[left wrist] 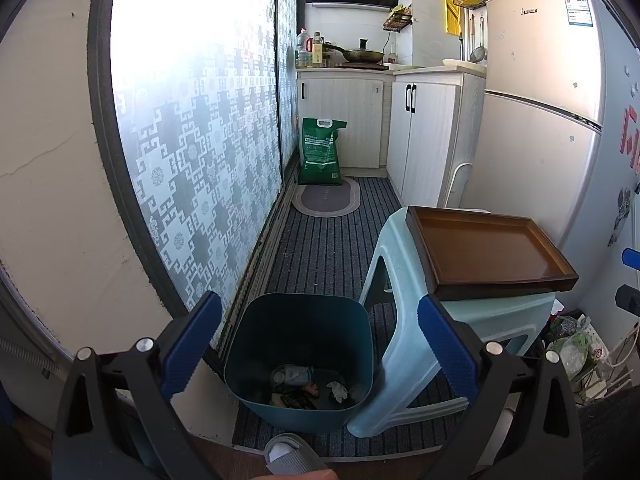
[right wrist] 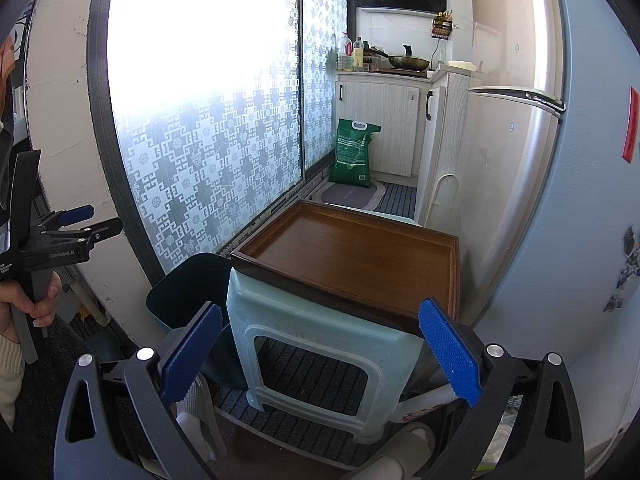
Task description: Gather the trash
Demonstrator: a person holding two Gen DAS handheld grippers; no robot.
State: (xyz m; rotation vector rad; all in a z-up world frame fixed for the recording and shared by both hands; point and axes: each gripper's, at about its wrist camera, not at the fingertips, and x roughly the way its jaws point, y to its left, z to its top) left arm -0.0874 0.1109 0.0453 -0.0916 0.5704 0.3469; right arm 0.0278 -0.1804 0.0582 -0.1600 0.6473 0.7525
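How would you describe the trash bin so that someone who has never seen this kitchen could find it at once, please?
Start at the frosted patterned sliding door along the striped carpet. At its foot, beside the pale green plastic stool that carries a brown wooden tray, stands the dark teal square plastic bin. It is the only open-topped container there, with crumpled scraps at its bottom.

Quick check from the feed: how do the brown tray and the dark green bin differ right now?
The tray sits raised on the pale stool; the bin stands on the striped carpet beside it. The tray is shallow, flat and brown; the bin is deep and dark green. The tray holds nothing; the bin has crumpled trash at its bottom. Both are open-topped, with no gripper touching them.
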